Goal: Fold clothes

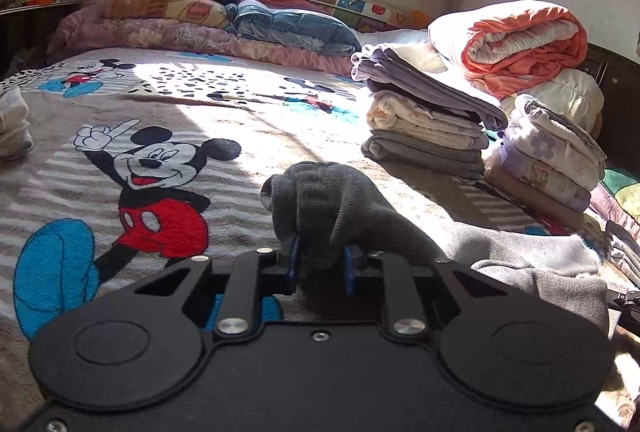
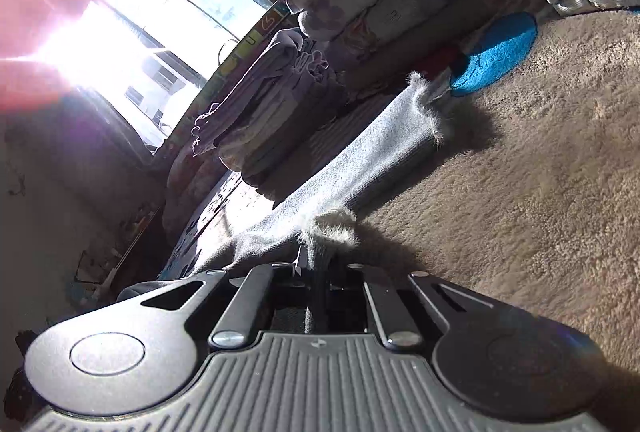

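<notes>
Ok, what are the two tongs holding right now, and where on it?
Both hold the same grey garment. The left tongs clamp a bunched ribbed end, seemingly a cuff. The right tongs pinch a fleecy-lined edge.

Garment point(image 1: 320, 199): plain grey knit, pale fuzzy lining at edges. Bed blanket point(image 1: 240, 127): beige plush with grey-white stripes, cartoon mouse print point(image 1: 156, 187) in black, red, blue. Left gripper point(image 1: 322, 264): black body, blue pads point(image 1: 295, 256). Rolled quilt point(image 1: 520, 43): orange and white. Folded stack point(image 1: 428, 119): lilac, cream, grey.

Left gripper's fingers point(image 1: 294, 252) buried under grey garment point(image 1: 320, 195).
</notes>
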{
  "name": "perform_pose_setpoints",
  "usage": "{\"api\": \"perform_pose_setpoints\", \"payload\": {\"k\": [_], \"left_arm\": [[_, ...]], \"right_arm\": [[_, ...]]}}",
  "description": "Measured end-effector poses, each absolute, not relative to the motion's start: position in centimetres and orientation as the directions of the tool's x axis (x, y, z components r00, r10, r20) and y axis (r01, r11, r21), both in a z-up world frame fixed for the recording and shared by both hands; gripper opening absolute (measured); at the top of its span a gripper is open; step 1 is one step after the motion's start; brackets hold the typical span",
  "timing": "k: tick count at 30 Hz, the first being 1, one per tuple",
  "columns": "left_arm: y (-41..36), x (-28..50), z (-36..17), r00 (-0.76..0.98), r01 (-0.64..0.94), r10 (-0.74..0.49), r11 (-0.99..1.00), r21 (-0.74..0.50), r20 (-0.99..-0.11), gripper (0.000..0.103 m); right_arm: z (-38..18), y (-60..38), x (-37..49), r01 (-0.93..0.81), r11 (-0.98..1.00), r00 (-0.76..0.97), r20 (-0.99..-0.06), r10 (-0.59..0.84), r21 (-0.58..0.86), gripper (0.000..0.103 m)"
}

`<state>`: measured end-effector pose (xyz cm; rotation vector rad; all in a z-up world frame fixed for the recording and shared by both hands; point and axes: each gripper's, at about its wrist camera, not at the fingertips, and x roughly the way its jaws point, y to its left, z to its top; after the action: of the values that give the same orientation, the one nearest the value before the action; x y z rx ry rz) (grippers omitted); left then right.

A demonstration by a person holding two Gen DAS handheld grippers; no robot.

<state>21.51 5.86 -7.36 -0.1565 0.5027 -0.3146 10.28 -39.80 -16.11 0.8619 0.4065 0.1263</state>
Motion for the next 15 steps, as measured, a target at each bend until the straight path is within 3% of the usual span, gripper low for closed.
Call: {"api": "perform_pose_setpoints", "payload": {"k": [7,15], "left_arm": [[8.7,16.0,-4.5,0.813,0.181,-0.299,0.945,-0.272,-0.500,0.018],[11.5,11.3,-5.5,0.765,0.047,-0.271,0.928,-0.370,-0.584,0.019]], "right_arm": [[-12.9,-39.9,7.8,-0.032,0.571,0.949,-0.153,0.274,0.820,0.007],[-13.7,-41.6,5.5,0.030,0.453,0.954,-0.161,0.254,0.891,0.007]]}}
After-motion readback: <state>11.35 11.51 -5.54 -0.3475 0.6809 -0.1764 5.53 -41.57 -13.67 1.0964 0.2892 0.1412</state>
